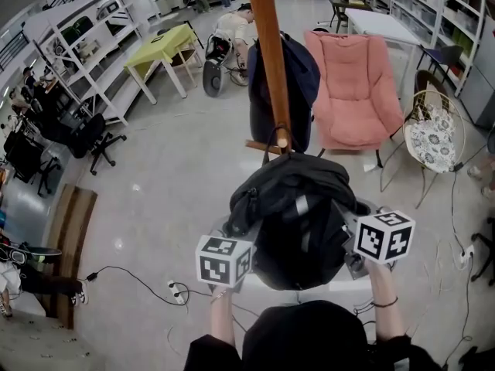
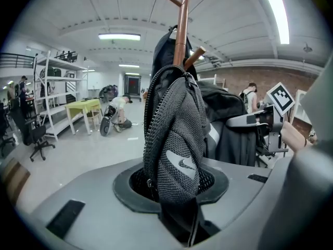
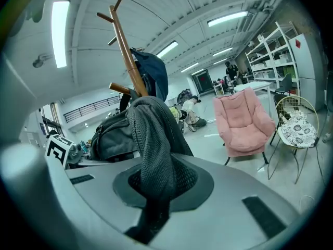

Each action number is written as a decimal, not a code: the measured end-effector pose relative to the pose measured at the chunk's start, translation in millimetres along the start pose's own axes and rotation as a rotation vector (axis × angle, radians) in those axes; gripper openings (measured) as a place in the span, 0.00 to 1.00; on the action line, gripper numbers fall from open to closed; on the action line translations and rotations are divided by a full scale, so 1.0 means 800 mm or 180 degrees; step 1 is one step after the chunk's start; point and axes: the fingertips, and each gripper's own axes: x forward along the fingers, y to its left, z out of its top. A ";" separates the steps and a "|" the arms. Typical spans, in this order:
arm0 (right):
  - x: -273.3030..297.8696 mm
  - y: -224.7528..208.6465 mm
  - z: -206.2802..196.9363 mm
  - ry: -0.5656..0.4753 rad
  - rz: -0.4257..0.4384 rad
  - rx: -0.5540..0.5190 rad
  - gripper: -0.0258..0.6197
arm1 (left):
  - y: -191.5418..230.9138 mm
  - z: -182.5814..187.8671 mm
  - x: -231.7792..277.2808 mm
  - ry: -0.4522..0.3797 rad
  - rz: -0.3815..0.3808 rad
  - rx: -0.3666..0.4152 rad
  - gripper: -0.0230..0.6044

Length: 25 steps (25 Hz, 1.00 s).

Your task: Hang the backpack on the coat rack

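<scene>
A black backpack (image 1: 298, 215) hangs between my two grippers, just in front of the wooden coat rack (image 1: 269, 52). Its top loop (image 1: 277, 136) lies over a short lower peg (image 1: 263, 146). My left gripper (image 1: 236, 242) is shut on a grey mesh shoulder strap (image 2: 174, 139), which rises from its jaws toward the rack pole (image 2: 181, 30). My right gripper (image 1: 357, 242) is shut on the other mesh strap (image 3: 153, 150); the backpack body (image 3: 112, 134) sits to its left below the rack (image 3: 127, 56). A dark blue jacket (image 1: 282, 83) hangs on the rack behind.
A pink padded chair (image 1: 352, 91) stands right of the rack, with a round wire chair (image 1: 433, 134) further right. A yellow-green table (image 1: 162, 45), white shelves (image 1: 85, 45) and a black office chair (image 1: 97, 141) are at the left. A power strip (image 1: 176, 291) and cables lie on the floor.
</scene>
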 end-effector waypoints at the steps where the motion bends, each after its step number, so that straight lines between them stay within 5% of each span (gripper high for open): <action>1: 0.000 -0.001 -0.001 0.0004 0.0008 -0.0005 0.09 | 0.001 -0.001 0.001 0.0003 0.0015 0.0001 0.26; 18: 0.009 -0.012 0.001 -0.0149 0.0134 -0.0124 0.13 | 0.007 -0.004 0.005 -0.0273 0.0174 0.0093 0.33; 25: 0.006 -0.007 -0.001 -0.0316 0.0292 -0.0033 0.23 | 0.005 -0.005 0.001 -0.0485 0.0294 0.0041 0.36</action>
